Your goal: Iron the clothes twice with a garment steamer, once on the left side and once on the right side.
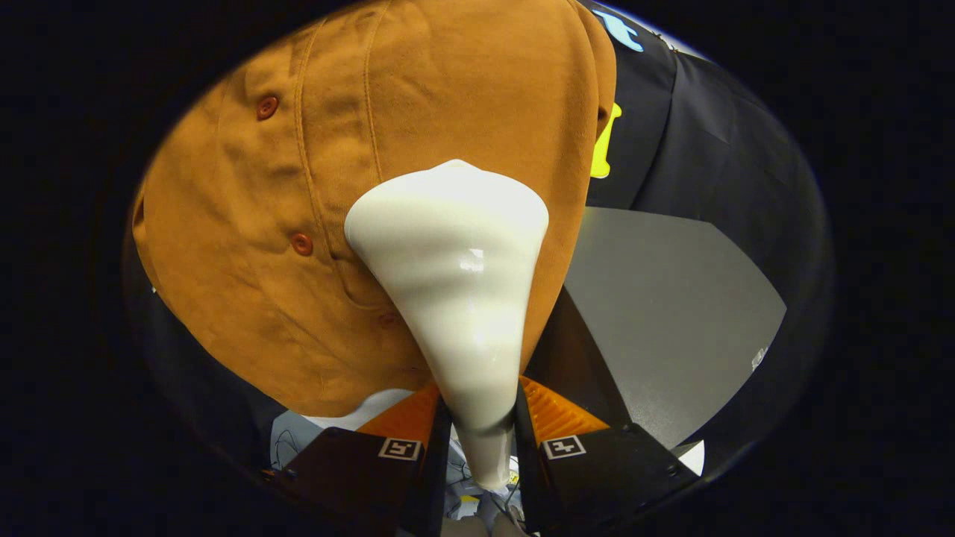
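Here, the gripper [477, 425] pinches the steamer [455, 261] against a brown shirt [313, 224]; lingering could likely scorch the fabric.

Glossy white cone-shaped garment steamer [455, 283], wide head against hanging tan buttoned shirt [298, 186], narrow neck clamped between fingers.

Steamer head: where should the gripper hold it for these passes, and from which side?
On the narrow neck of the steamer head, from behind, as the gripper has it now: both fingers press its slim stem, and the wide flared end faces the brown shirt.
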Tool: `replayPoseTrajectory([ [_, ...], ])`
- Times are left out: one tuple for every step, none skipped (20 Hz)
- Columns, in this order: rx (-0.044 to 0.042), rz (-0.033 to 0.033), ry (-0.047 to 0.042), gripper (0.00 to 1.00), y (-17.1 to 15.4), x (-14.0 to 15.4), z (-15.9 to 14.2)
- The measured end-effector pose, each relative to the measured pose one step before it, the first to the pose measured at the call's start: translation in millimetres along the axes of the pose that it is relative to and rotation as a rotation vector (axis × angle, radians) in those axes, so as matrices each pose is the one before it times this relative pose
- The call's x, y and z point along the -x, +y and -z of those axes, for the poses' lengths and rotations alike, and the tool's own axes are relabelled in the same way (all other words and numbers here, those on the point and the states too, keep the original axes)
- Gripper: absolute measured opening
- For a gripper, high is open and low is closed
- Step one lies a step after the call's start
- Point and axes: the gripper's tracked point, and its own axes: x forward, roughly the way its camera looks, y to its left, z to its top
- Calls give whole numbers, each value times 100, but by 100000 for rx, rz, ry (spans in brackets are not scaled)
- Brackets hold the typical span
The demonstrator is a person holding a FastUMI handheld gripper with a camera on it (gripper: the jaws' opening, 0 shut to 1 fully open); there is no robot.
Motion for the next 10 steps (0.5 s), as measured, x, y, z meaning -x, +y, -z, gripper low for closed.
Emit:
replayPoseTrajectory([
  [153,56,1011,44,4,-238,430],
  [364,76,1017,44,-107,-247,448],
  [147,-17,977,44,-93,-227,301],
  [-50,-107,1079,44,-39,-63,355],
  [-389,74,1022,44,-175,36,372],
  [-339,427,940,44,-181,154,238],
  [-509,312,14,44,-136,406,-63],
  [-682,211,-1045,45,-136,478,-315],
  [-650,308,-2009,44,-228,739,-595],
  [-458,-69,-2837,44,-25,729,-737],
])
